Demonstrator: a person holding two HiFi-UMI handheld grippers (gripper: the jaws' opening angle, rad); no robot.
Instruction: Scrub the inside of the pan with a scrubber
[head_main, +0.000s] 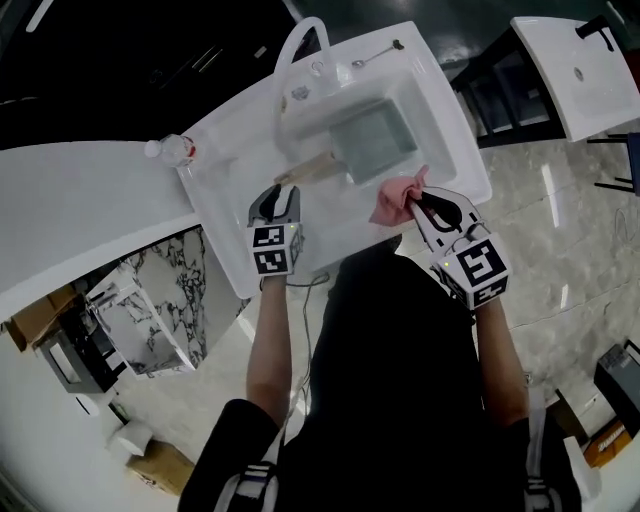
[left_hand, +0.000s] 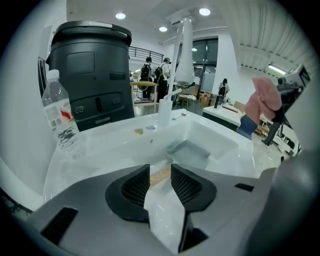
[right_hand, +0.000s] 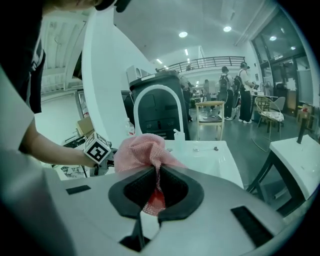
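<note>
A square grey pan (head_main: 372, 140) with a wooden handle (head_main: 310, 168) lies in the basin of the white sink (head_main: 440, 120). My left gripper (head_main: 272, 205) hovers over the sink's near rim just short of the handle's end, jaws open and empty. In the left gripper view the handle (left_hand: 160, 176) shows beyond the gap of that gripper (left_hand: 160, 181), with the pan (left_hand: 192, 152) further on. My right gripper (head_main: 425, 203) is shut on a pink mesh scrubber (head_main: 398, 200), held above the sink's near right edge. The scrubber (right_hand: 142, 150) bunches out of the right gripper (right_hand: 156, 172).
A curved white faucet (head_main: 300, 45) stands at the sink's back. A clear water bottle (head_main: 172, 150) sits on the counter to the left, in front of a dark bin (left_hand: 95, 75). Another white table (head_main: 580, 70) is at the far right. People stand in the background.
</note>
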